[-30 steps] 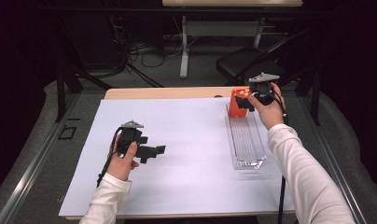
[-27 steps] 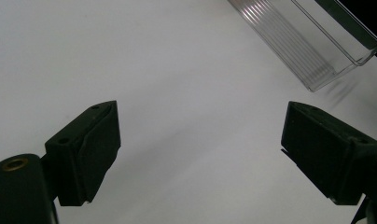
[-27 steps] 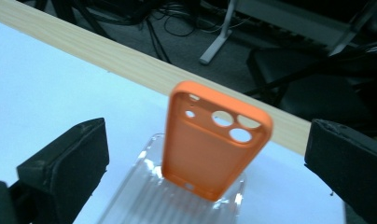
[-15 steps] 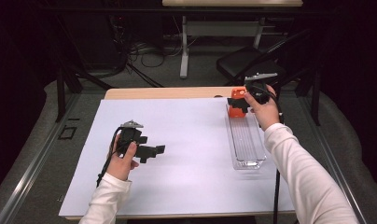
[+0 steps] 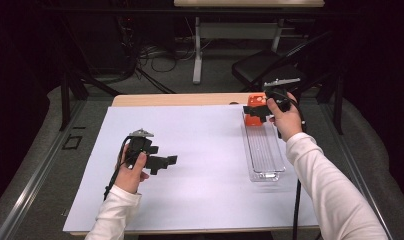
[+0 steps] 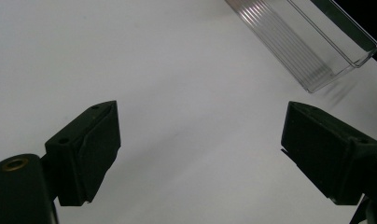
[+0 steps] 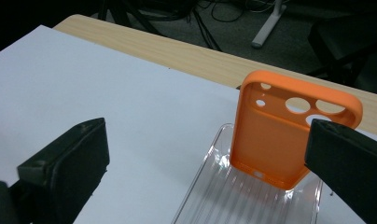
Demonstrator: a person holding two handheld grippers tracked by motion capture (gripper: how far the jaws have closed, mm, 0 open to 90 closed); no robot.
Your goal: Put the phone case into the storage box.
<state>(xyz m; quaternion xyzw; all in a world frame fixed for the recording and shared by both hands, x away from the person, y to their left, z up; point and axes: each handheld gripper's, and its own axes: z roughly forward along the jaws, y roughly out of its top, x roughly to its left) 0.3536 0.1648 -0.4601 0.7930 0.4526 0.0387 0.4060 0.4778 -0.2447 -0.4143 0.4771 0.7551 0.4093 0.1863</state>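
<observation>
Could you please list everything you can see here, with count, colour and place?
case: one, orange, upright at the far end of the tray, camera holes on top
tray: one, clear, ribbed, long, on the right of the sheet
sheet: one, white, covering most of the table
table: one, light wood, bare strip at the far edge
chair: one, black, on the floor beyond the table
cables: several, dark, on the floor behind
left gripper: one, black, jaws open over the bare sheet
right gripper: one, black, jaws open, near the case
sleeves: two, white, entering from the bottom
</observation>
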